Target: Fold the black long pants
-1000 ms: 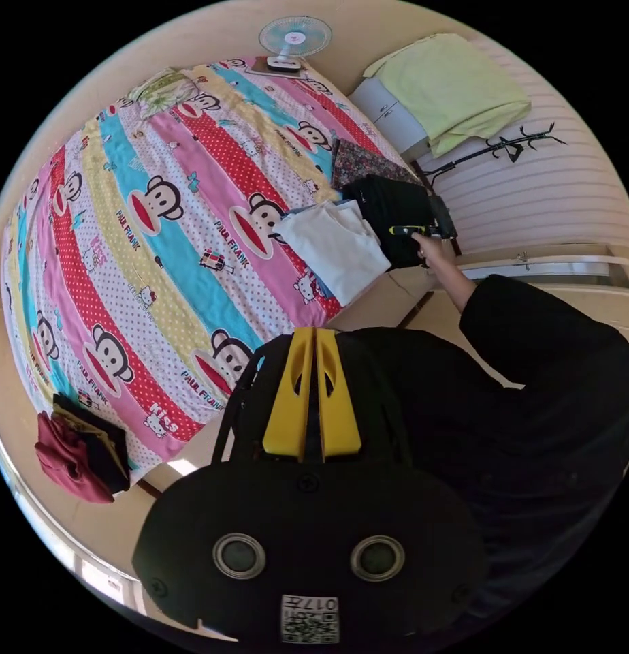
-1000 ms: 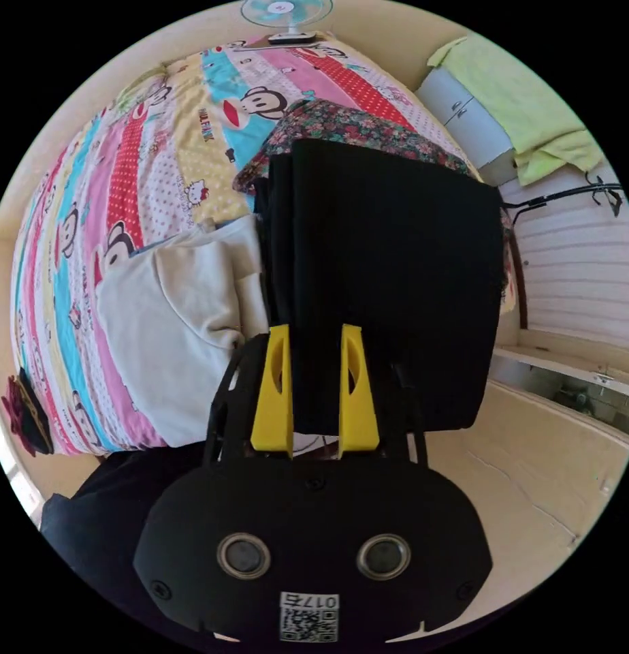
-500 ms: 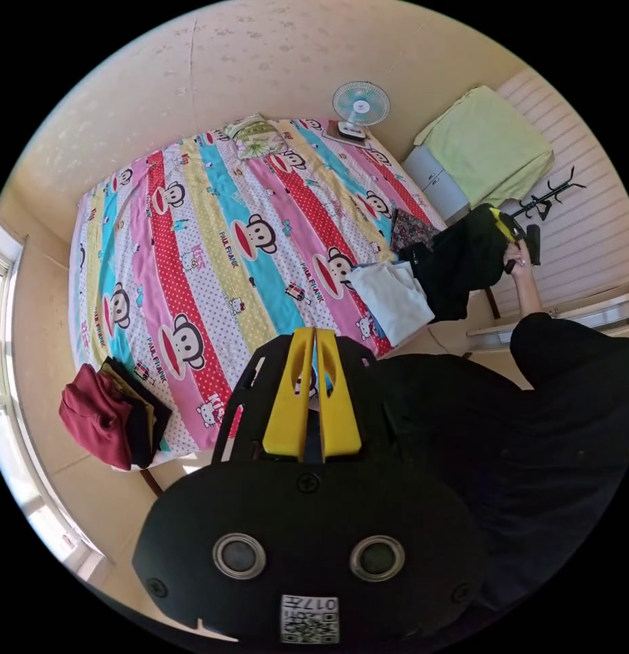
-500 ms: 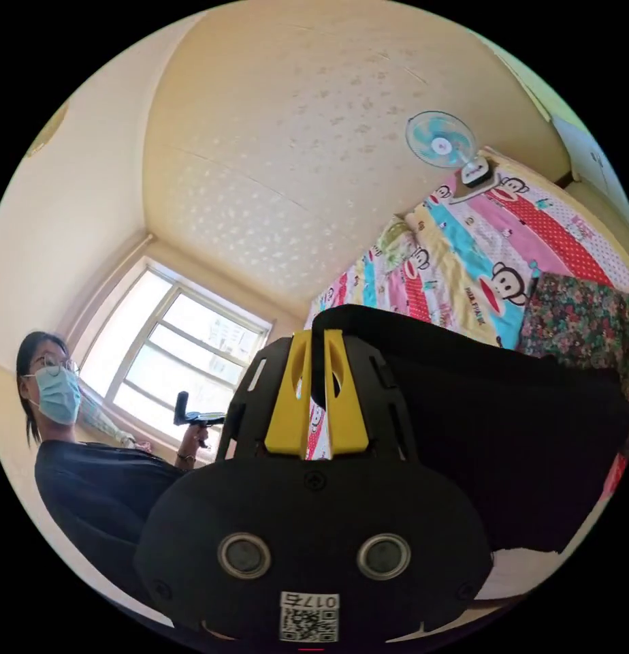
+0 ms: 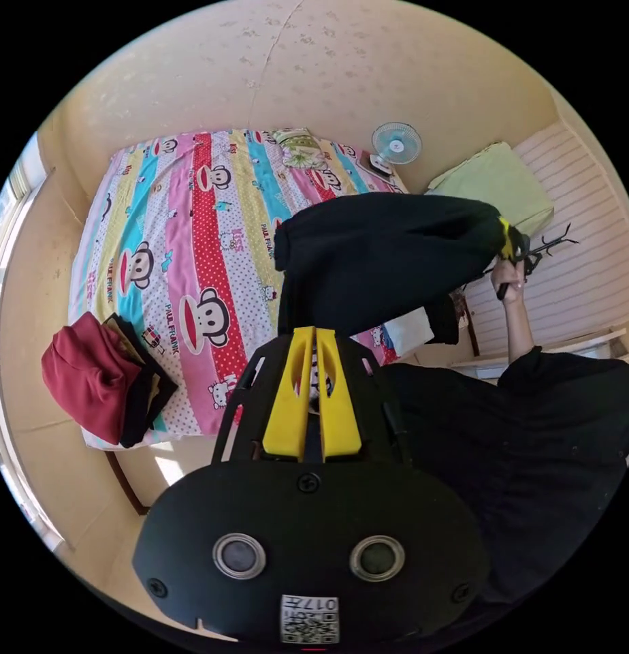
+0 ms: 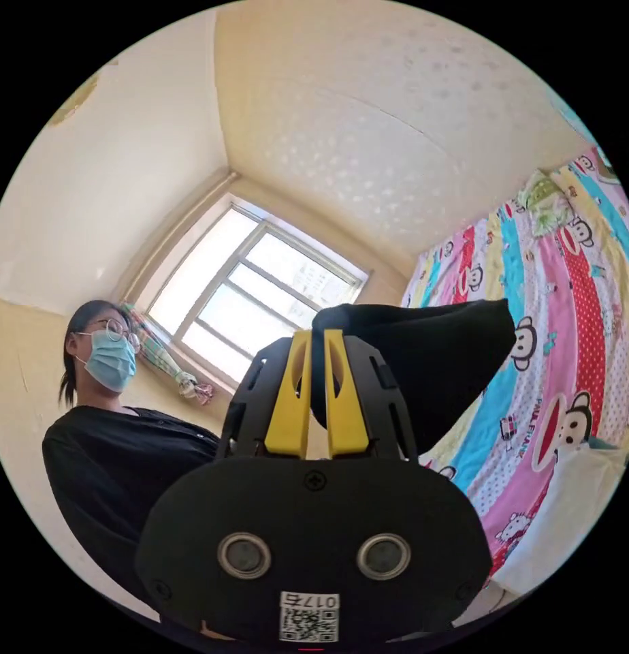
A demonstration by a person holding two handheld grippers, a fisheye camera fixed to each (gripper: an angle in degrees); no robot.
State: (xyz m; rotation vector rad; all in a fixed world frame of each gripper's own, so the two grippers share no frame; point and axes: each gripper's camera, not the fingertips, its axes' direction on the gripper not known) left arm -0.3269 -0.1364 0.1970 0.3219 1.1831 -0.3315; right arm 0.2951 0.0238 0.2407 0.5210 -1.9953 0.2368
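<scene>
Above the bed [image 5: 192, 225], the black pants [image 5: 382, 259] were held aloft by one edge, clamped in the right gripper [image 6: 318, 381] fingers. Left gripper [image 5: 313, 381] fingers were closed, empty. Bed's middle lay bare.

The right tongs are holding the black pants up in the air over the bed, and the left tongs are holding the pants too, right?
Not quite. The left tongs are shut on nothing, as the left gripper view shows. Only the right tongs pinch the black pants, held up over the bed.
</scene>
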